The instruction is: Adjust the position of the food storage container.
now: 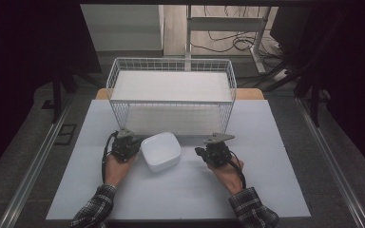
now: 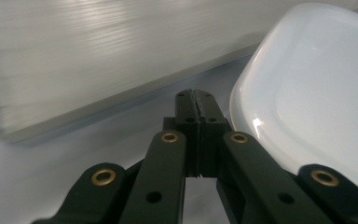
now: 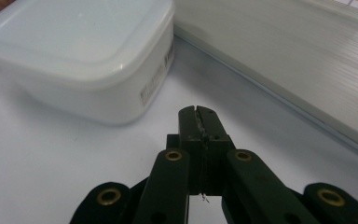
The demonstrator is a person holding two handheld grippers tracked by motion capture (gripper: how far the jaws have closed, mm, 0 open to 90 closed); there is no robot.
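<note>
A pale table [image 1: 266,190] carries the items. A white lidded container [image 1: 160,151] sits near its middle. A white wire basket [image 1: 171,95] stands just behind.

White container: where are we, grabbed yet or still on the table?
Done: nothing visibly moved. The white container sits lid-on on the table, in front of the wire basket. In hand: nothing; the left hand-held gripper and right hand-held gripper flank it with jaws shut and empty. Left: gripping it and moving it, probably toward the basket.
</note>
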